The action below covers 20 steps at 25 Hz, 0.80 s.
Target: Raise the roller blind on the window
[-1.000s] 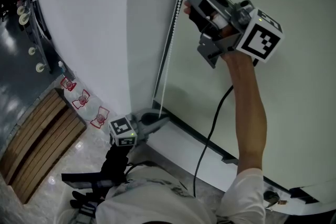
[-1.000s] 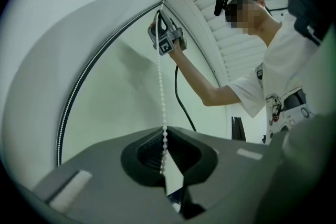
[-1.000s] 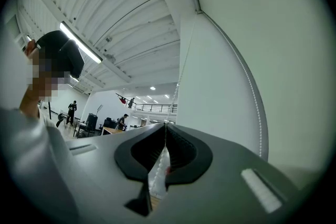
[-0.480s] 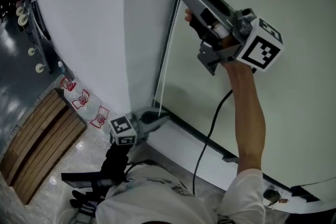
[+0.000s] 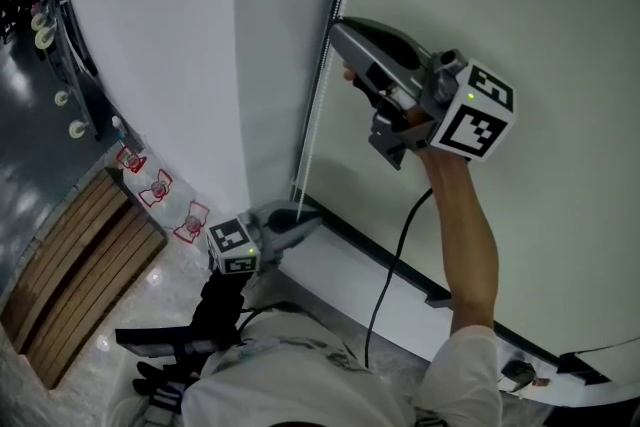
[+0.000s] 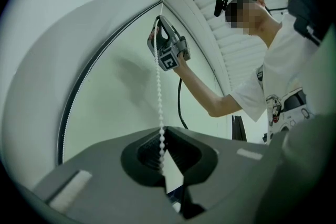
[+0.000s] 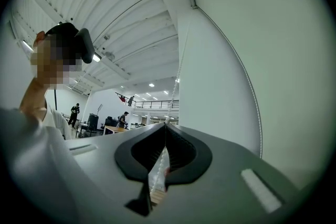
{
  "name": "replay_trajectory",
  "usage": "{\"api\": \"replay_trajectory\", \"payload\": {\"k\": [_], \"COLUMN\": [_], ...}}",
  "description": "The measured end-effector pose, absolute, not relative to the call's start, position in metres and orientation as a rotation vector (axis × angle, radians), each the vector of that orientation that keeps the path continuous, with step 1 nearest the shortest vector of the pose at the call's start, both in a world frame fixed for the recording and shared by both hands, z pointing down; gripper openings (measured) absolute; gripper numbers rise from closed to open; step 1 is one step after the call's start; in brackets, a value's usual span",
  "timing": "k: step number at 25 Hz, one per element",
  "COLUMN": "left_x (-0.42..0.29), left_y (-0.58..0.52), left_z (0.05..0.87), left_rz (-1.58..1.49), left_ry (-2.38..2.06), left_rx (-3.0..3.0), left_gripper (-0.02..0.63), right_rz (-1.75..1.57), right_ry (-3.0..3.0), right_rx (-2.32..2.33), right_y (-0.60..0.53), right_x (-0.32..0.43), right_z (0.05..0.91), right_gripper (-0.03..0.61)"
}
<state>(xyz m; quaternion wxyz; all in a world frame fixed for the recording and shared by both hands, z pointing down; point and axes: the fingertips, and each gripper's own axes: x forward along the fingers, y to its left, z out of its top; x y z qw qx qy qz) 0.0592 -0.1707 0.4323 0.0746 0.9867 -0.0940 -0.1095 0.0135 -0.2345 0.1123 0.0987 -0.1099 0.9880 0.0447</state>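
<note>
The cube (image 5: 472, 118) on our right tool (image 5: 336, 27) had black and white square marks on it. That tool was up high, clenched on the white bead chain (image 5: 318, 115). Our left tool (image 5: 312, 221) was low by the window sill (image 5: 340, 277), clenched on the same chain. The roller blind (image 5: 540, 35) hung down just right of the chain. Only the left gripper view showed the chain running from one tool up to the other. Only the right gripper view showed a big hall with people (image 7: 75, 111) far away. Only the head view showed wooden slats (image 5: 70, 265) and a black cable (image 5: 392, 265).
</note>
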Motion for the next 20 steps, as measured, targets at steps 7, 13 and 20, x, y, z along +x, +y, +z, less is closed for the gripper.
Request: {"api": "replay_trajectory", "payload": {"k": [7,13,20], "left_x": [0.06,0.059,0.06], "left_y": [-0.17,-0.171,-0.17], "left_z": [0.431,0.43,0.433], "left_rz": [-0.332,-0.335,-0.332], "left_ry": [-0.279,-0.287,-0.286], "left_rx": [2.964,2.958,2.954], "left_gripper": [-0.002,-0.002,-0.002], "right_rz": [0.094,0.009,-0.116], "right_ry": [2.973,3.055,3.13], "right_rx": [-0.322,-0.329,-0.341], "right_y": [-0.23,-0.229,-0.221], "right_x": [0.01,0.005,0.003], "right_z": [0.143,0.195,0.266], "right_gripper": [0.008,0.008,0.006]}}
